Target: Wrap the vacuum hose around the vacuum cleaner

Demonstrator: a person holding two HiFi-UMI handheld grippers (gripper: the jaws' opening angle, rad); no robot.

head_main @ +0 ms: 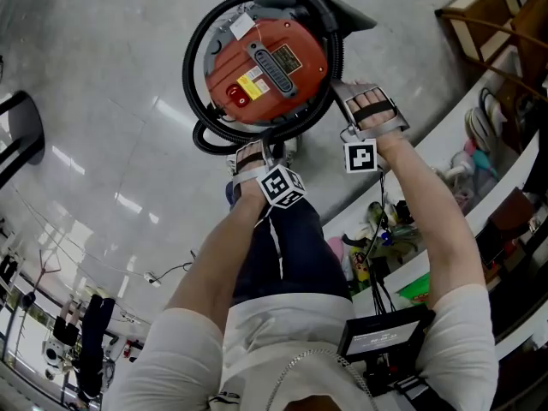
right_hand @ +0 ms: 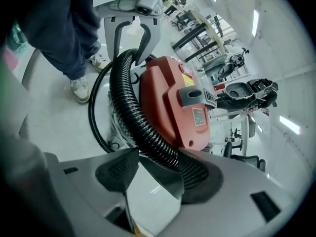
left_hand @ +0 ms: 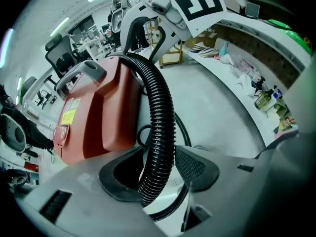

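Hose-wrapping looks well advanced: the red vacuum cleaner (head_main: 265,62) stands on the open floor (head_main: 103,101), away from the cluttered shelving (head_main: 505,152) along the person's right side, and the black ribbed vacuum hose (head_main: 187,71) runs in a wide loop round its body, from the far side, down the left and across the near side. Both tools hold that loop on the near side, and their spacing seems chosen for control. The left gripper (left_hand: 158,169) has its jaws on the hose at the near left of the machine, a pad against each side of the ribbing. The hold looks light rather than crushing, which suits a tube that has to bend and slide. The right gripper (right_hand: 158,168) pinches the same hose further round, at the near right, with the tube wedged in the throat between its two pads and curving up across the red housing. Two holds a short way apart let the person bow the stiff section against the body instead of letting it spring outward. A thinner black cord (right_hand: 94,117) (probably the power lead) lies on the floor below the hose and is gripped by neither tool. The grey carry handle (left_hand: 81,73) on top stays free, so the coil sits low on the body. What remains, by my reading, is snugging the last length tight and tucking in the end, which I cannot find in any view.
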